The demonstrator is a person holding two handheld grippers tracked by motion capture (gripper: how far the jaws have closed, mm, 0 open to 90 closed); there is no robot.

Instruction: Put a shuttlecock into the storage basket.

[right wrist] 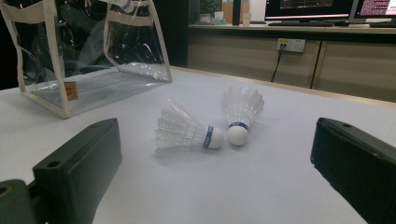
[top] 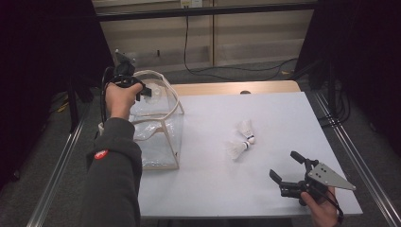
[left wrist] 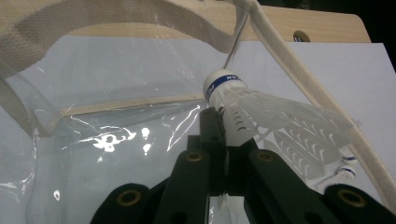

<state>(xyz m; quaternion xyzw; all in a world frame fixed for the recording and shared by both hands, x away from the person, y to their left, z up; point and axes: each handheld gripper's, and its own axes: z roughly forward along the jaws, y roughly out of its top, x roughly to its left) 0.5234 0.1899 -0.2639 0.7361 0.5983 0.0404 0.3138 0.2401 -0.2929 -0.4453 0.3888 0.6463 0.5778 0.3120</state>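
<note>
High view: left gripper [top: 142, 90] above the clear bag [top: 161, 142] at the tabletop's [top: 265, 189] left edge; right gripper [top: 288, 168], jaws apart, near the front right corner.
Left gripper view: jaws clamped on a shuttlecock [left wrist: 243, 109].
Right gripper view: two shuttlecocks [right wrist: 210, 126] lie mid-tabletop beyond the spread jaws.

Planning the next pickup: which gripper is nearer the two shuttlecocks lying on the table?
Right. The right gripper sits open just short of the two shuttlecocks, facing them. The left gripper is up over the clear bag, shut on a third shuttlecock.
</note>
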